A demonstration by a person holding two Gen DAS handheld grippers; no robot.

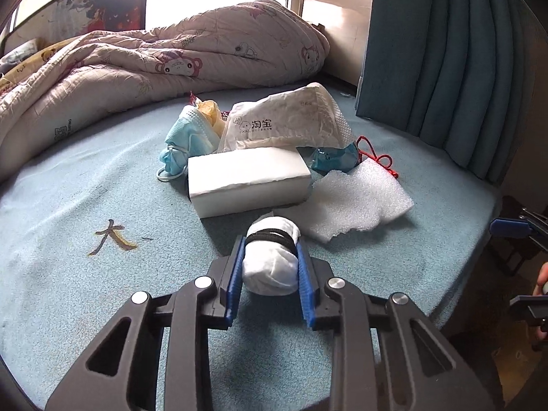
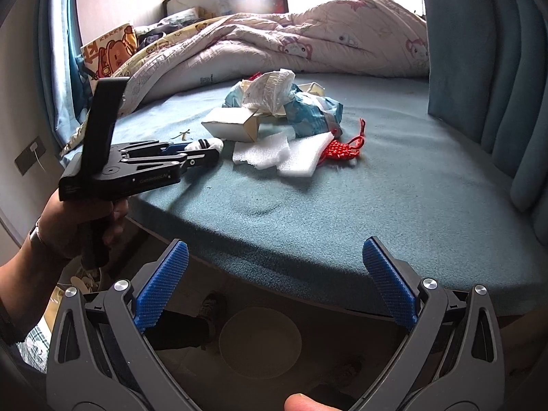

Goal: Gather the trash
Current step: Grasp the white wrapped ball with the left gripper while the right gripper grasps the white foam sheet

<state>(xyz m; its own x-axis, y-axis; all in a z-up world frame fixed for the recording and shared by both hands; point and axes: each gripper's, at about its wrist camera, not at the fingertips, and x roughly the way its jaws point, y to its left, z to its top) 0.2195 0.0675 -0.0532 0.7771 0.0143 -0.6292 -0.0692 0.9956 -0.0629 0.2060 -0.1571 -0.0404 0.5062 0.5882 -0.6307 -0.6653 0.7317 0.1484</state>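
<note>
Left claw [image 1: 270,257], fingers pinching a white rolled sock [image 1: 270,267] banded in black, low over the blue bed [image 1: 85,188] near its front edge. Right claw [image 2: 274,281], fingers spread wide and holding nothing, hangs off the bed's edge above the floor, where a pale round shape, possibly a bin, shows dimly below. The remaining trash lies grouped mid-bed: a white box [image 1: 248,179], 1 piece of white foam sheet [image 1: 356,198] just beside it, a crumpled white mailer bag [image 1: 287,120] behind, a blue face mask [image 1: 186,144] to the left, a blue wrapper [image 1: 334,159] and a red knotted cord [image 1: 376,161] partly under the foam. Likely hazards: the soft roll could squeeze out from between the ridged blue pads if the grip slackens during the carry; the light foam could slide or flutter off when a neighbour is lifted; the cord could snag and drag the foam along.
</note>
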